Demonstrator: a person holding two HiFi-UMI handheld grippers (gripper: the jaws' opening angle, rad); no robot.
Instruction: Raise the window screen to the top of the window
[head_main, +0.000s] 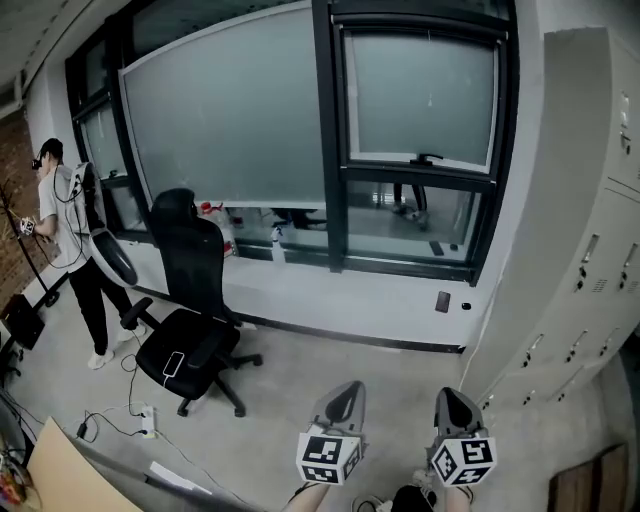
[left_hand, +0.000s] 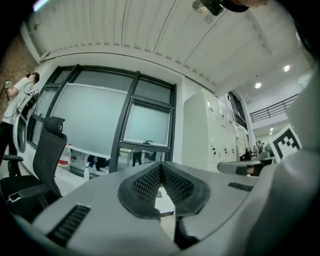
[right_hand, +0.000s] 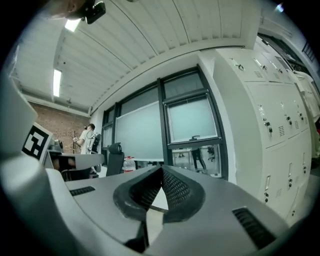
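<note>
There are two grippers at bottom centre, the left gripper and right gripper, two screens, a wide window screen and narrow window screen, one office chair and one person at far left.

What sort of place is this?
Probably an office or workroom: a black swivel office chair, tall pale grey metal lockers, and large dark-framed windows with pale pull-down screens.

Left hand-held gripper and right hand-held gripper face the window screen.
</note>
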